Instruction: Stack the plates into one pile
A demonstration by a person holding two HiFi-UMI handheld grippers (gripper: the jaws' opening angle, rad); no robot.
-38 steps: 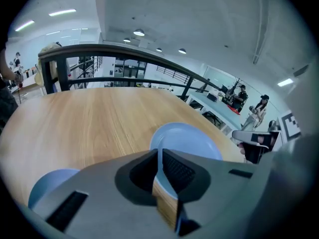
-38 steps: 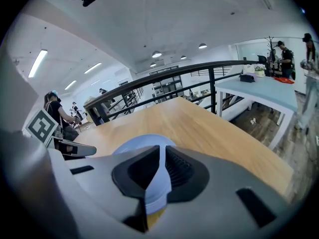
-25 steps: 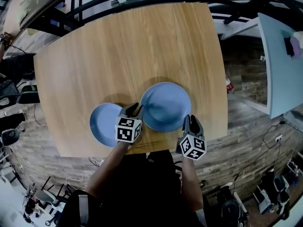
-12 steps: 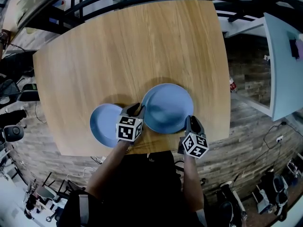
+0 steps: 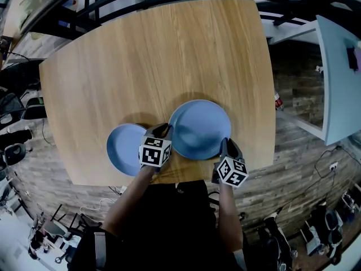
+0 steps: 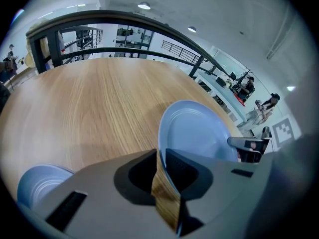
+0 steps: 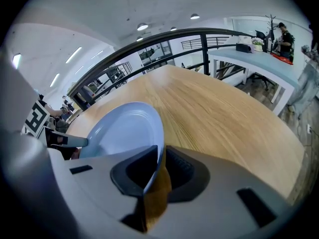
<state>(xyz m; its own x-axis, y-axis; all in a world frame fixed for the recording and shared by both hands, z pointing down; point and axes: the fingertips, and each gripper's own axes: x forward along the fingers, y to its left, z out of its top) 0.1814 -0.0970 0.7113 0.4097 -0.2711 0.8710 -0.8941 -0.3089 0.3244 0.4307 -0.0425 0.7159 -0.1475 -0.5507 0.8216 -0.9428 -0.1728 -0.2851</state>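
Two plates: small plate (image 5: pixel 123 147) lower left on table (image 5: pixel 146 61), big plate (image 5: pixel 200 127) lower centre. Left gripper (image 5: pixel 161 131) jaws have just been closing, now narrow on its left rim; right gripper (image 5: pixel 227 145) pinches the right rim. Likely stiff, slick, breakable: opposite-rim grips suit it.

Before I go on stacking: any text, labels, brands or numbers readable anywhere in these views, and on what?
No readable text anywhere.
On the large plate and small plate: none, plain blue.
On the cubes of the left gripper (jaws just closing on the large plate's rim) and right gripper: square black-and-white markers, no letters.
Background: too small or blurred to read.
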